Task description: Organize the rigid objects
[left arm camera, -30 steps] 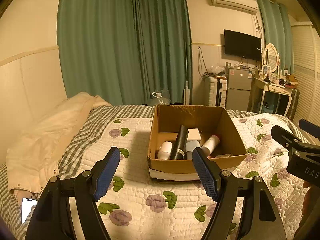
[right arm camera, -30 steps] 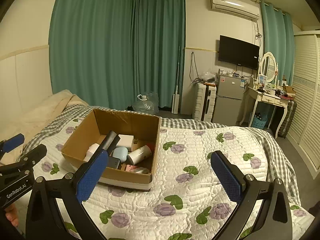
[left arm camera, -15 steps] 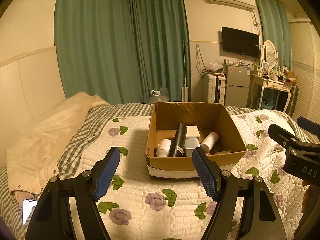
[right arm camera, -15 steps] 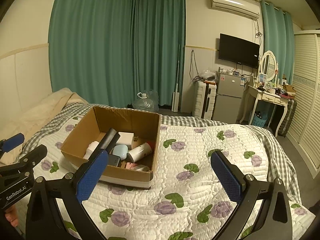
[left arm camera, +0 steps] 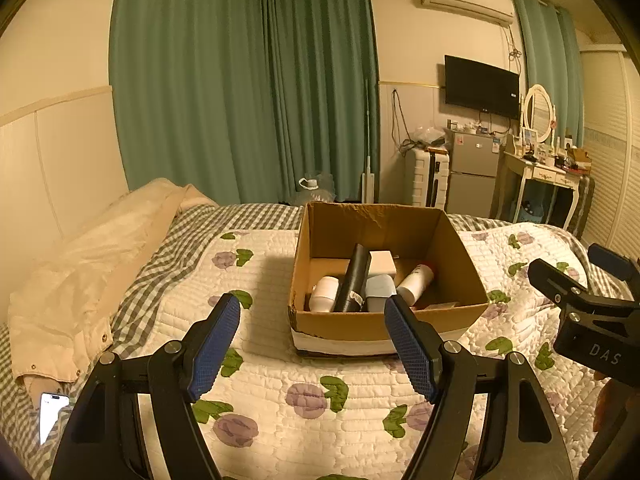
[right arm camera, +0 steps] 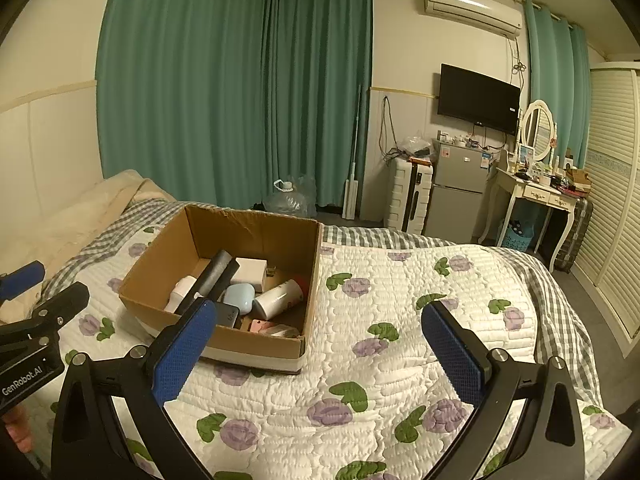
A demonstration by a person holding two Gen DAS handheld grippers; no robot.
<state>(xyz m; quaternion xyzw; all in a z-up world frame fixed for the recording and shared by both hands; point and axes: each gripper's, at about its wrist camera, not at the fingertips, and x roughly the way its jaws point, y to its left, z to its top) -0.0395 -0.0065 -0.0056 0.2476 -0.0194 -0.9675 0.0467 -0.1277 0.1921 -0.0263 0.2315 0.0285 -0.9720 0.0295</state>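
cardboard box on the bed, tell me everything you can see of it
The cardboard box is brown, open-topped, with its flaps missing or folded away and a pale band round its base. It sits flat on the floral quilt, nothing gripping it. Inside lie a long black tube slanting over a white bottle, a pale blue case, a white box and a red-capped white bottle.

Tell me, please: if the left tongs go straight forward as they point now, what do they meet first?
Probably the near wall of the cardboard box, which lies just ahead of the open left tongs on the quilt. Depth is uncertain.
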